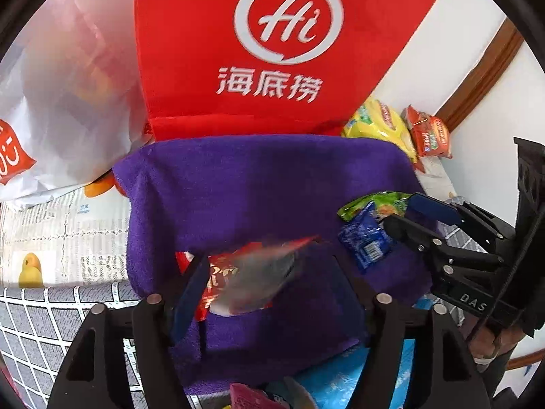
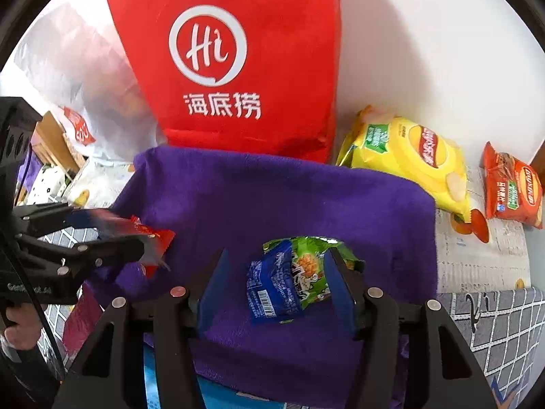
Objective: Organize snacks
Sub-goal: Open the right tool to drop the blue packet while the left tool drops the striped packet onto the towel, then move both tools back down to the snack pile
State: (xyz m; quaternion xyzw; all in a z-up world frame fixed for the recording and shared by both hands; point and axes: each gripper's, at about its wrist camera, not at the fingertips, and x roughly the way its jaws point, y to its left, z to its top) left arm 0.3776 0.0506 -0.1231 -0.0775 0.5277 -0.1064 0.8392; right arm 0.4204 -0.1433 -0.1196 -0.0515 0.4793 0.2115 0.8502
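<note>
Purple towel (image 2: 279,197) bears a crinkled blue-and-green snack packet (image 2: 289,279), barcode showing.

A red snack packet (image 1: 252,272) (blurred) sits tilted between the left gripper (image 1: 272,272) fingers; a blue-and-green packet (image 2: 289,279) lies between the right gripper (image 2: 279,286) fingers, over purple cloth (image 2: 272,197).

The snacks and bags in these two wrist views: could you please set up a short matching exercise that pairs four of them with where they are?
Things:
1. red packet
2. green and blue packet
3. yellow chip bag
4. red bag

Places:
A. standing behind the purple towel
B. between the right gripper fingers
C. on the patterned cloth, right of the red bag
D. between the left gripper fingers

Pairs: 1-D, 2-B, 3-C, 4-A
</note>
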